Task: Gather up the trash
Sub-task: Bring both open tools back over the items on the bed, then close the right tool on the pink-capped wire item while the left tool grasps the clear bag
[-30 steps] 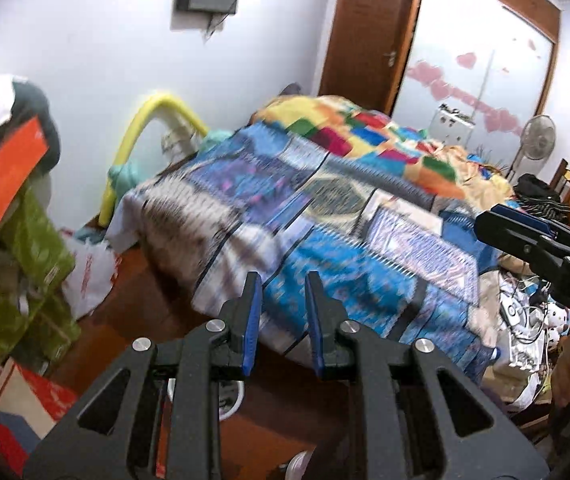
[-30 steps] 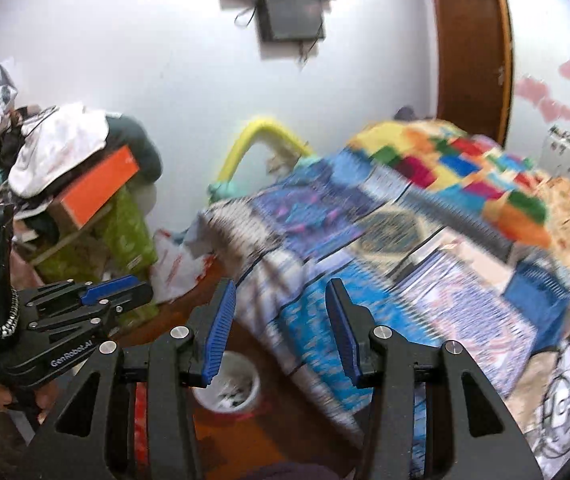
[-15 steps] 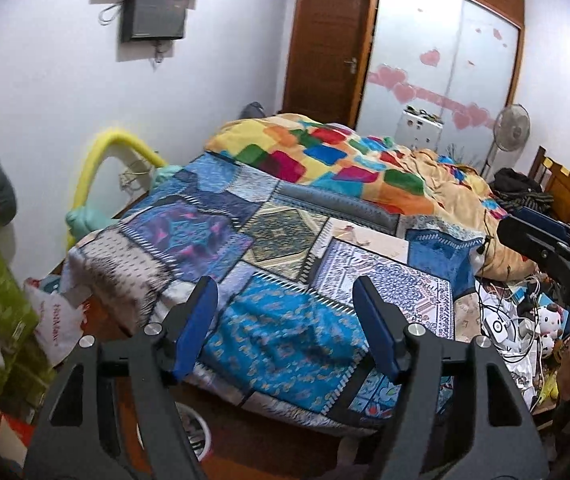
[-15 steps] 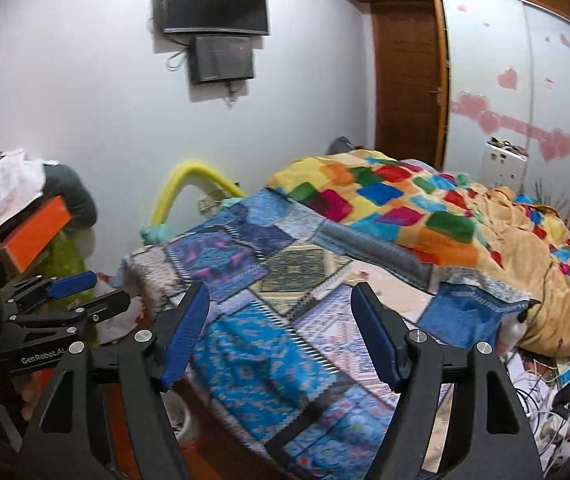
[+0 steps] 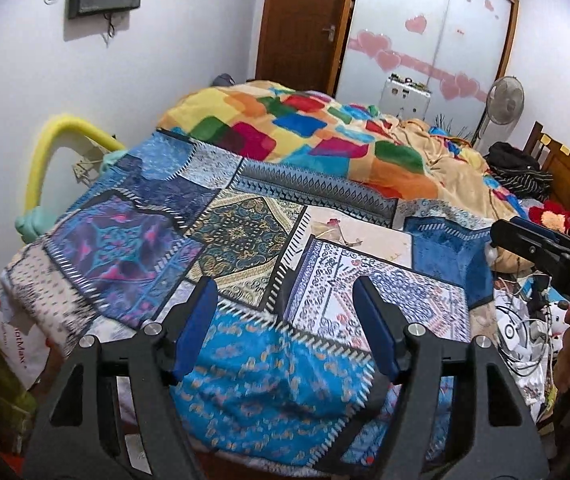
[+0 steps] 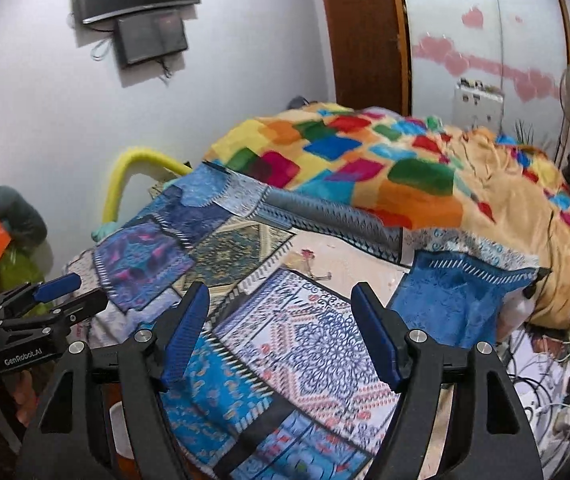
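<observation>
A crumpled clear wrapper with a pink spot [image 5: 335, 230] lies on the pale patch of the patchwork bedspread [image 5: 245, 236]; it also shows in the right wrist view [image 6: 309, 262]. My left gripper [image 5: 287, 326] is open and empty, held above the near edge of the bed, short of the wrapper. My right gripper [image 6: 281, 330] is open and empty, also over the bed's near part. Each gripper shows at the edge of the other's view, the right one [image 5: 545, 252] and the left one [image 6: 45, 300].
A colourful checked blanket [image 5: 325, 136] covers the far half of the bed. Cables and toys [image 5: 525, 320] lie at the right. A white bowl [image 6: 119, 428] sits on the floor. Boxes and bags [image 5: 1, 360] stand at left. A fan [image 5: 505, 100] and wardrobe stand behind.
Both grippers rose and tilted up from the floor toward the bed top. The left jaws opened from nearly shut to wide; the right jaws widened too.
</observation>
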